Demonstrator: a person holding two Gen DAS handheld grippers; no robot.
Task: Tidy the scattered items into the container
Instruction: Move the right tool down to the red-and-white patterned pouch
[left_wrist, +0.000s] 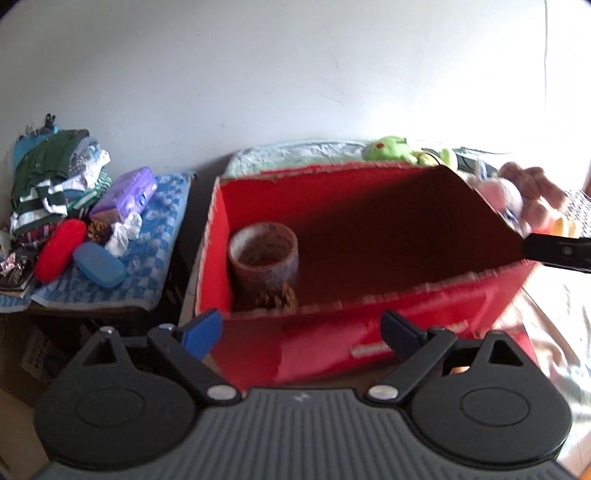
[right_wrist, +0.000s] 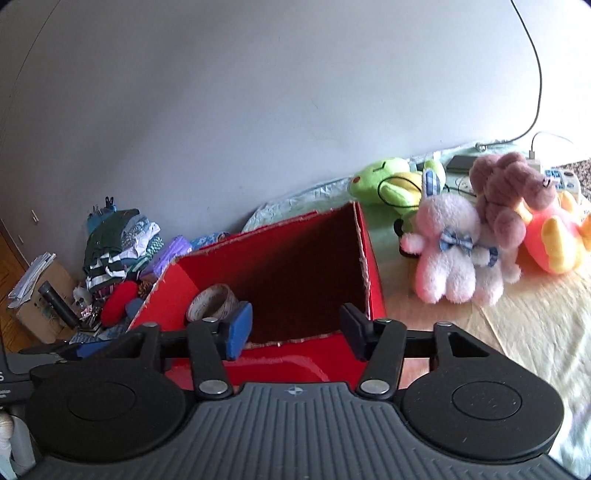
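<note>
The left tool (left_wrist: 301, 332) has a ribbed dark-grey body, two round black discs, black link arms with silver rivets, and a blue pad on one finger and a darker navy one on the other. The right tool (right_wrist: 295, 332) is built alike, with a small compass-like mark on its ribbed body.

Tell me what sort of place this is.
Probably a bedroom or other lived-in room at home: plush toys lie on a sheeted bed against a plain wall, a heap of folded clothes sits nearby, and a red cardboard box collects clutter.
</note>
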